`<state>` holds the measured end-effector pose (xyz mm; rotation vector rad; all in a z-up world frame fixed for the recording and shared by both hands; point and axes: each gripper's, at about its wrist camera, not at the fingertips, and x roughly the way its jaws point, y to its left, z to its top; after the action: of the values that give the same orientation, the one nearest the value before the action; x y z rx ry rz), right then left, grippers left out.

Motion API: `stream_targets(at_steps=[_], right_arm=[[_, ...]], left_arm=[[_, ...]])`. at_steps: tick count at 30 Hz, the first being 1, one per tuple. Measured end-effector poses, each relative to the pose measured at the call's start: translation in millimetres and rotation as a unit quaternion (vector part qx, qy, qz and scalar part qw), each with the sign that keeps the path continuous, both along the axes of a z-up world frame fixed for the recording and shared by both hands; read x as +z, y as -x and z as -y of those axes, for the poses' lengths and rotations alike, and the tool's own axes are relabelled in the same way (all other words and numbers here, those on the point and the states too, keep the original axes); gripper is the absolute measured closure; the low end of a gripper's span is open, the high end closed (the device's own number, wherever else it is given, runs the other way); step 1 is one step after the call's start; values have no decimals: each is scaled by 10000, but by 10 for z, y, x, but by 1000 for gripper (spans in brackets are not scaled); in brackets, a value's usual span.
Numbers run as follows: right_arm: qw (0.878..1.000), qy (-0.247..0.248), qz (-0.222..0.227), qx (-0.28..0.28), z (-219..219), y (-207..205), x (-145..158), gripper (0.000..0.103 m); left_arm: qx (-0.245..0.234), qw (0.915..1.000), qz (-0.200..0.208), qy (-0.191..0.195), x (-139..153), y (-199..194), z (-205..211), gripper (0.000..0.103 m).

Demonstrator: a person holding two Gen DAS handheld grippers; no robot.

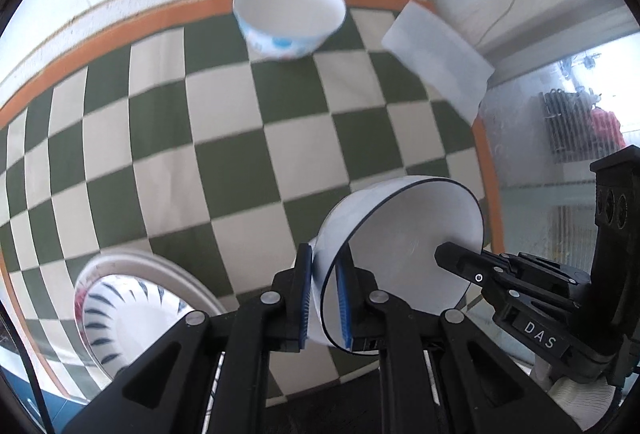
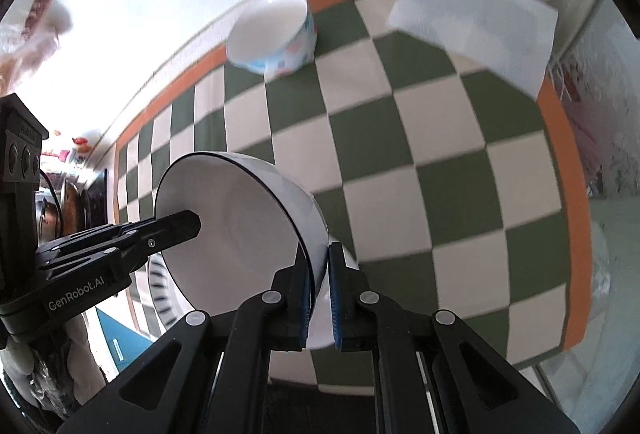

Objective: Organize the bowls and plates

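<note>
Both grippers grip one white bowl with a thin dark rim (image 1: 404, 230), held above the checkered table. My left gripper (image 1: 325, 304) is shut on the bowl's wall, one pad outside, one inside. My right gripper (image 2: 320, 290) is shut on the opposite side of the same bowl (image 2: 236, 218). Each view shows the other gripper's finger inside the bowl. A white bowl with blue and pink print (image 1: 289, 14) stands at the table's far edge; it also shows in the right wrist view (image 2: 274, 34). A bowl with dark blue stripes sits on a white plate (image 1: 132, 310) at the near left.
The green and cream checkered tablecloth (image 1: 240, 162) has an orange border. A white paper sheet (image 1: 438, 54) lies at the far right corner by the wall; it also shows in the right wrist view (image 2: 476, 22). A glass pane runs along the table's right edge.
</note>
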<state>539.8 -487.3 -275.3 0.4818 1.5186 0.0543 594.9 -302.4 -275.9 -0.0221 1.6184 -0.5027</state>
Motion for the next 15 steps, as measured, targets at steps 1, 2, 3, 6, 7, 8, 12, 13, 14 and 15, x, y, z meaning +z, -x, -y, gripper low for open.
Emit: stream_targets(at_steps=[1,2,3,6,7,8,12,13,14,15], right_arm=[[10000,-25,-50,-10,-7,32,-64,94],[9999,-44,-94,-11,-17,65,-103,94],[9998,-76,-166,-29,-27,119,-156,94],[9993,-130,-334,-75,-35,198,-317,94],[9992,-135,-377,-85,-36,228,-357,94],[9990,-128,-424,-84,-39,260,-397,94],[9982,-112,-580,-94,-43,321,-520,94],[9980,-96,-619,-79,-45,334,-552,94],[9979,-88,-637,-81,-44,344,-568,93],[9978,-80,-655,-74,-46,352,-583,93]], left_arm=[[-6,10000,-35,-22,-37,33,-10,94],[-14,9999,-90,-45,-83,65,-16,94],[-14,9999,-146,-61,-125,92,-25,94],[-10,9994,-318,-93,-249,156,-34,94],[-17,9993,-355,-108,-280,173,-30,94],[-33,9992,-387,-133,-314,191,-23,94],[-89,9986,-480,-218,-420,234,7,94],[-100,9985,-494,-231,-436,241,11,94],[-119,9984,-500,-249,-445,244,16,94],[-143,9983,-497,-272,-456,251,23,94]])
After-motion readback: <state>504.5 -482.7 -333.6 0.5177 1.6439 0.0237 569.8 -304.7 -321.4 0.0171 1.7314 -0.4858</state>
